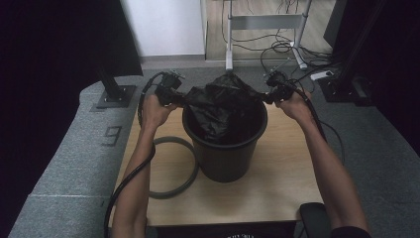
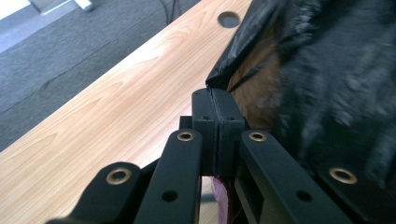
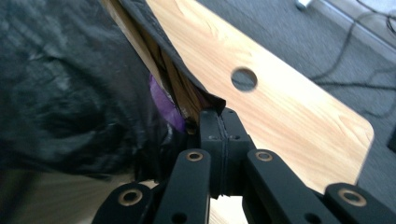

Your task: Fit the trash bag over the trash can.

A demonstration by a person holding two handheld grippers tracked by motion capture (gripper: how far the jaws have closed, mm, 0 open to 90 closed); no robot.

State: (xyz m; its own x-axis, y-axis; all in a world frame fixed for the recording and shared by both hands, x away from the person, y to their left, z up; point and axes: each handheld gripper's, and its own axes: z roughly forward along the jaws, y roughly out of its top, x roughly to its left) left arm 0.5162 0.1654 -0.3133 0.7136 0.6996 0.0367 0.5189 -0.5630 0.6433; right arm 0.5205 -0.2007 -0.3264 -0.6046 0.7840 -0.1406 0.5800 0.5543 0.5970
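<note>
Black plastic, thin and crinkled, makes up the bin bag (image 1: 218, 106) that hangs into a dark bucket (image 1: 224, 148) standing near the middle of a pale wooden table (image 1: 277, 183). Each side of the bag's mouth is pulled outward over the bucket's rim. The left gripper (image 1: 171, 91) has its jaws pressed fully together on the bag's left edge; in the left gripper view the pads (image 2: 217, 116) meet with a corner of the film (image 2: 299, 70) pinched at their tip. The right gripper (image 1: 275, 91) is likewise clamped tight on the bag's right edge, and in the right gripper view the film (image 3: 70, 84) runs into the closed pads (image 3: 222, 128). A grey ring (image 1: 173, 168) lies flat on the table just left of the bucket, touching its base or nearly so. The tabletop has a light grain and a round hole (image 3: 244, 80) near one edge. Grey carpet (image 1: 64, 158) surrounds the table. Beyond it stand a white wall panel (image 1: 166, 27), a metal frame (image 1: 265, 29) and loose cables (image 1: 292, 54) on a wooden floor; dark screens close off both sides.
</note>
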